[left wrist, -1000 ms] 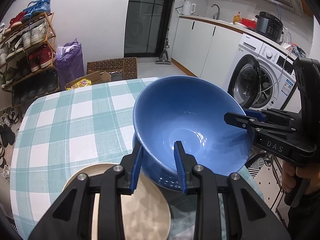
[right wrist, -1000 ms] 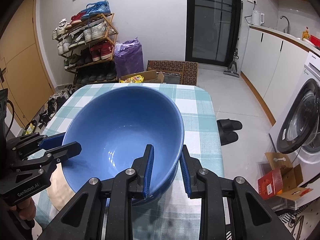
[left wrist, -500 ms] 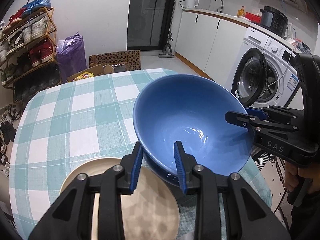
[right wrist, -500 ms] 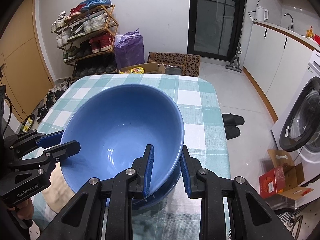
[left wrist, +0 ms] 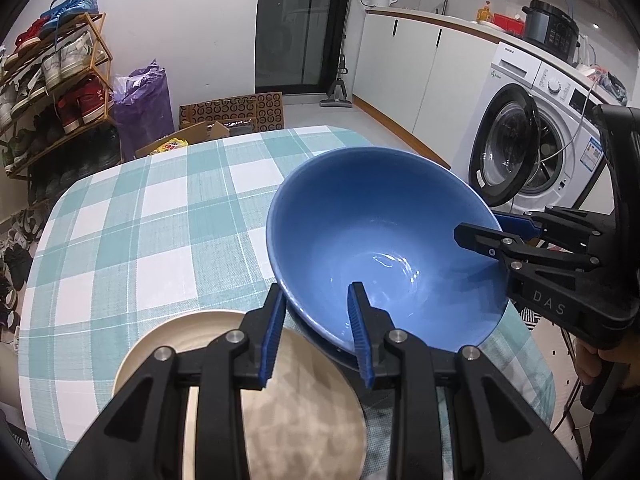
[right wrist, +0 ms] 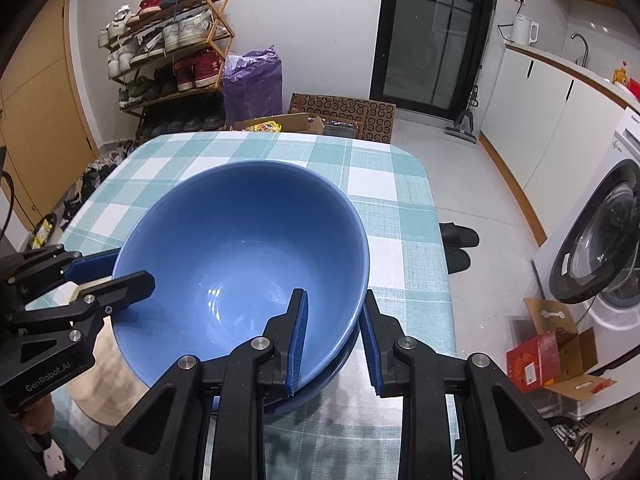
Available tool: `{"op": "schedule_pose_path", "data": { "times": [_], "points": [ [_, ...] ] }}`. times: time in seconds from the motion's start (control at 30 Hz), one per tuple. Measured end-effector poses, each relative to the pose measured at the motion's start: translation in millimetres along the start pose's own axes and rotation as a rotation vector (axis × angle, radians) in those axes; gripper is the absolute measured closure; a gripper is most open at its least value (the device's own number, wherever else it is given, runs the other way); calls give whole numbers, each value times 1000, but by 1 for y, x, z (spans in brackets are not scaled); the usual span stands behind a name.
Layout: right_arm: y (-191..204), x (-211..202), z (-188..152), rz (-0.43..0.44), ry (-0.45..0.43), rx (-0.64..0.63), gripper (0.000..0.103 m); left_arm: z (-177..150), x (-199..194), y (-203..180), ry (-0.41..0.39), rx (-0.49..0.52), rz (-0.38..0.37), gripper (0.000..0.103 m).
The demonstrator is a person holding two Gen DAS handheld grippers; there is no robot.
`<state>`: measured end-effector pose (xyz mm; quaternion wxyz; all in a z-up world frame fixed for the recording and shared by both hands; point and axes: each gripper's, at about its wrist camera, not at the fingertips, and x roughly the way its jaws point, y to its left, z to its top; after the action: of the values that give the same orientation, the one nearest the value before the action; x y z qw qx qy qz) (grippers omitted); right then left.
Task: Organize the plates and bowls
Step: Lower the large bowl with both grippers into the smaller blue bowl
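1. Blue bowl (left wrist: 380, 240): gripped at its rim from two sides, just above a second blue dish (right wrist: 320, 380) whose edge shows beneath it; whether they touch I cannot tell.
2. Left gripper (left wrist: 316, 332) clenched on the bowl's near rim, one pad inside, one outside. Right gripper (right wrist: 332, 340) likewise, on the opposite rim.
3. Judgement: lower both sides evenly, keep the rim level, centre it over the dish below, release only once seated.
4. Count: one blue bowl, one blue dish under it, one beige plate (left wrist: 312, 408) just left of the bowl, all on the checked table (left wrist: 140, 220).
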<state>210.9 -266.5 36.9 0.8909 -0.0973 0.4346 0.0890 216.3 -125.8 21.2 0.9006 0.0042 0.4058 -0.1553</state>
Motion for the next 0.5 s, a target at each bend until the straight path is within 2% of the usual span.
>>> {"op": "schedule_pose_path", "data": {
  "times": [0.5],
  "points": [
    [8, 9, -12, -50, 19, -51, 77, -4, 8, -4, 6, 44, 45, 73]
  ]
}}
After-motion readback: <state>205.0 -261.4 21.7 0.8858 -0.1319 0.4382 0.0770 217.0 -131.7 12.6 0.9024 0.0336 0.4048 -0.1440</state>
